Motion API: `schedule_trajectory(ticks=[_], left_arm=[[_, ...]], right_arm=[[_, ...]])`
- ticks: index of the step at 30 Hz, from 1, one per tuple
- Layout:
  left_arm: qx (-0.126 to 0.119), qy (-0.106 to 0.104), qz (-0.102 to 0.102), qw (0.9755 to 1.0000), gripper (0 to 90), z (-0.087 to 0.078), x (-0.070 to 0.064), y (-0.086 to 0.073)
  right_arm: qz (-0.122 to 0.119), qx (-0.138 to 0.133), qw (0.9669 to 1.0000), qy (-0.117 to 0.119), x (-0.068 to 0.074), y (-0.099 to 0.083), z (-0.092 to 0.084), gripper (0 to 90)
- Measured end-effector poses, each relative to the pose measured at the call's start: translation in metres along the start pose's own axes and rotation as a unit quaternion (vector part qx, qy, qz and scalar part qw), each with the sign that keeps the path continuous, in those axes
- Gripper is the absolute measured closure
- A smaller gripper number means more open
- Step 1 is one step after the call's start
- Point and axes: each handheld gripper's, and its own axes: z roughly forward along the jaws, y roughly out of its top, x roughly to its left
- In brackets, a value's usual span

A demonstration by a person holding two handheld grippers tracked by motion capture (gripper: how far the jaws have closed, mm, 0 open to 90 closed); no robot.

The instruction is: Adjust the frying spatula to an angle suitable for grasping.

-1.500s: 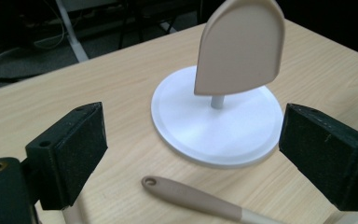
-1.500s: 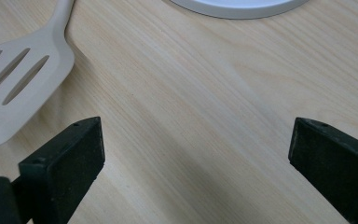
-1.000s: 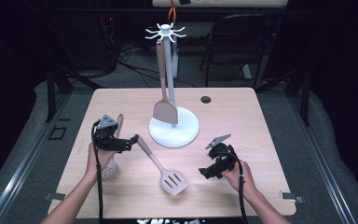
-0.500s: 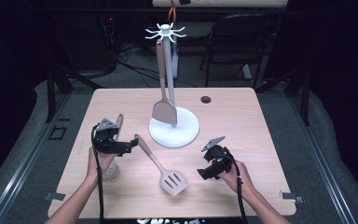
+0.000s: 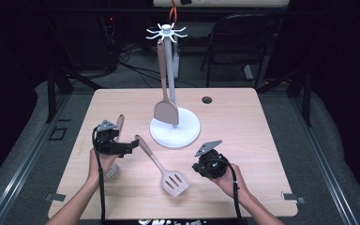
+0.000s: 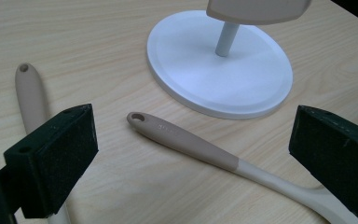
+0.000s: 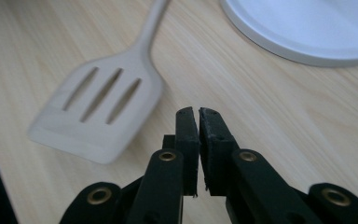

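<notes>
Your right gripper point(image 7: 198, 114): jaws just closed, clenched, empty | slotted spatula point(image 7: 100, 109) just left | your left gripper point(image 5: 130, 146): released, handle between jaws.

Nothing here reads clearly; the slotted spatula's handle point(image 6: 182, 137) bears a small embossed mark, too faint to make out.

1. Slotted turner point(image 5: 163, 165) lies flat on the table point(image 5: 262, 140), between the left gripper point(image 5: 133, 144) and the right gripper point(image 5: 201, 152); its blade end is toward the right gripper, its handle tip just beside the left gripper's jaws.
2. Rack base point(image 5: 175, 132) stands beyond both grippers, farther up the table.
3. Hung spatula point(image 5: 164, 89) hangs on the rack, above that base.
4. Second utensil point(image 5: 114, 145) lies under the left gripper, its handle running away from the person.
</notes>
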Motion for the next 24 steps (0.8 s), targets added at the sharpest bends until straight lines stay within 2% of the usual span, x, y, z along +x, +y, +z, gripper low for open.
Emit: schedule_trajectory(ticks=[2,5,7,11,13,14,15,20,24], left_arm=[[0.009,-0.001,0.001,1.0,0.9,0.001,0.001,0.0],[0.007,-0.003,-0.004,1.0,0.8,0.002,0.0,-0.001],[0.008,-0.001,-0.005,1.0,0.8,0.003,-0.001,-0.001],[0.022,-0.003,-0.002,0.9997,0.7,0.005,-0.003,-0.001],[0.019,-0.003,-0.006,0.9998,0.7,0.008,-0.006,-0.002],[0.023,-0.007,-0.006,0.9997,0.7,0.008,-0.007,-0.003],[0.026,-0.009,-0.007,0.9996,0.7,0.009,-0.008,-0.003],[0.039,-0.015,-0.002,0.9991,0.7,0.015,-0.015,-0.004],[0.047,-0.027,-0.017,0.9984,0.7,0.021,-0.017,-0.007]], right_arm=[[-0.007,-0.002,0.9998,0.017,0.008,0.004,0.0,88.6],[-0.023,-0.005,0.9993,0.028,0.023,0.01,0.001,89.2],[-0.03,-0.012,0.9991,0.027,0.032,0.012,0.002,90.0],[-0.049,-0.009,0.9981,0.036,0.047,0.016,0.006,90.0],[-0.056,-0.002,0.9978,0.035,0.053,0.015,0.01,90.0],[-0.065,0.007,0.9972,0.036,0.054,0.015,0.011,90.0],[-0.061,0.011,0.9973,0.04,0.056,0.014,0.014,90.0],[-0.074,0.042,0.9953,0.046,0.058,0.011,0.025,90.0],[-0.076,0.064,0.9939,0.047,0.059,0.007,0.033,90.0]])
